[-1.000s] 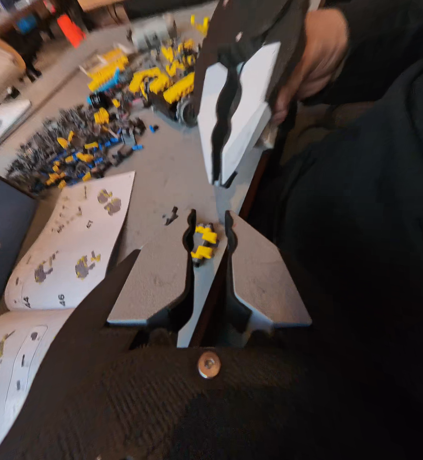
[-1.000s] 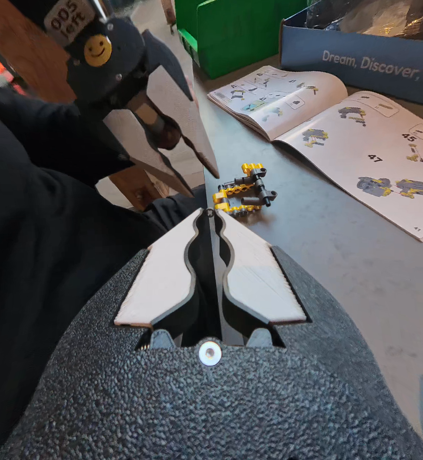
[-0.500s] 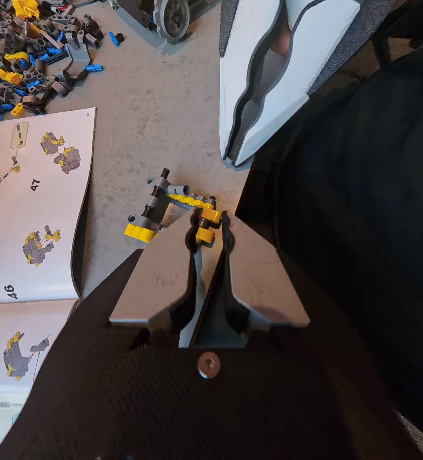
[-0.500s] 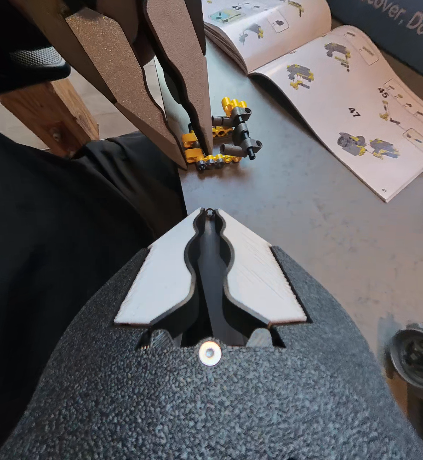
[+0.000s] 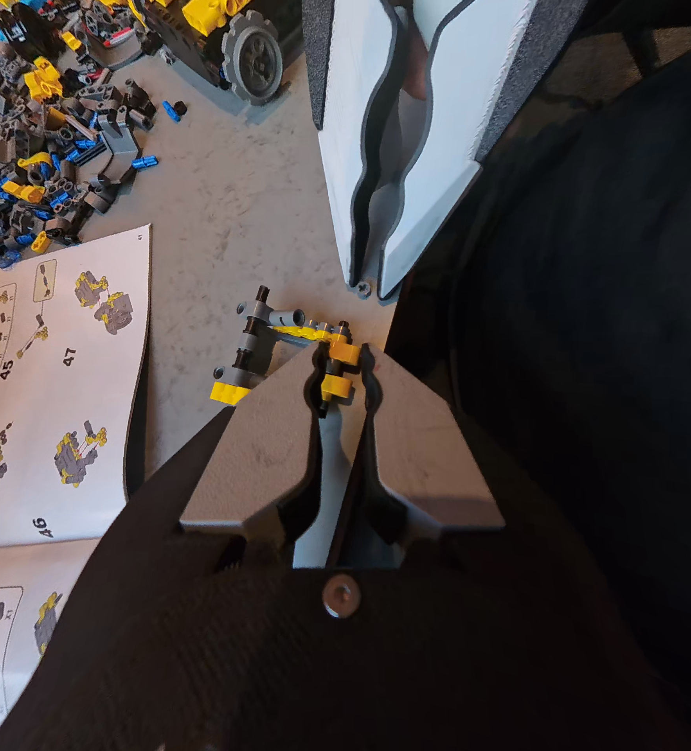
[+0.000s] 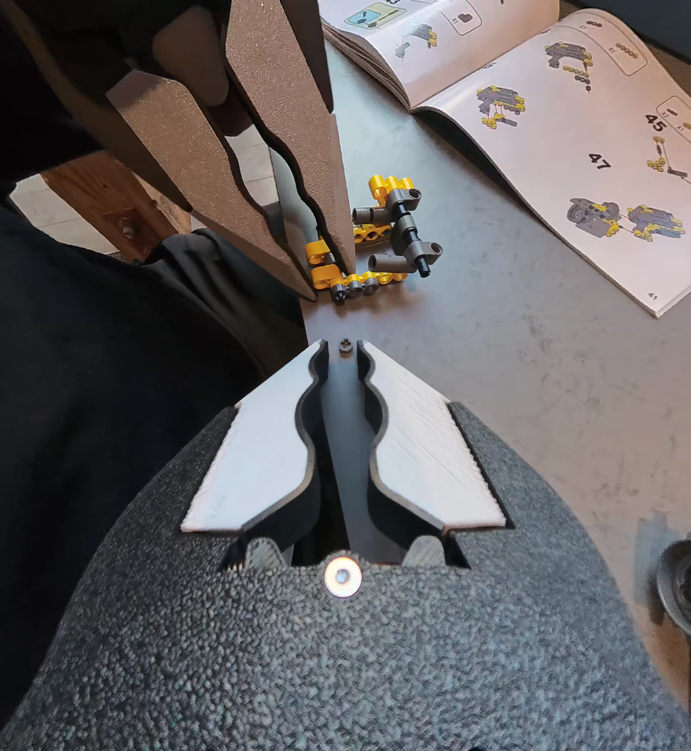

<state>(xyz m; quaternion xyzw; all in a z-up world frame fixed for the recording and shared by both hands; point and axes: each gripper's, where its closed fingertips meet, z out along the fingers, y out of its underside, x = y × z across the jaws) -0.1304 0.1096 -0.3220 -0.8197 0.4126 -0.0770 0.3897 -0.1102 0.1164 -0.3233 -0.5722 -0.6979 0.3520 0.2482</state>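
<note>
A small yellow and grey brick assembly (image 5: 254, 345) lies near the grey table's edge and also shows in the right wrist view (image 6: 405, 227). My left gripper (image 5: 342, 349) straddles its yellow end, the fingers closed against the yellow connectors; the right wrist view shows it from the other side (image 6: 333, 284). My right gripper (image 6: 340, 344) is slightly open, a short way from the assembly. A small dark pin (image 6: 346, 347) sits between its tips with a gap on each side. The left wrist view shows this gripper (image 5: 366, 289) and the pin (image 5: 363, 287).
An open instruction booklet (image 5: 71, 365) lies left of the assembly and also shows in the right wrist view (image 6: 579, 142). A pile of loose parts (image 5: 31, 142) and a part-built yellow vehicle with a grey wheel (image 5: 254, 61) lie farther back. A person's dark clothing (image 5: 579, 365) borders the table edge. The grippers are tip to tip, or close to it.
My left gripper came down over the assembly and its fingers narrowed on the yellow end. My right gripper moved closer and its fingers parted from the small pin.
</note>
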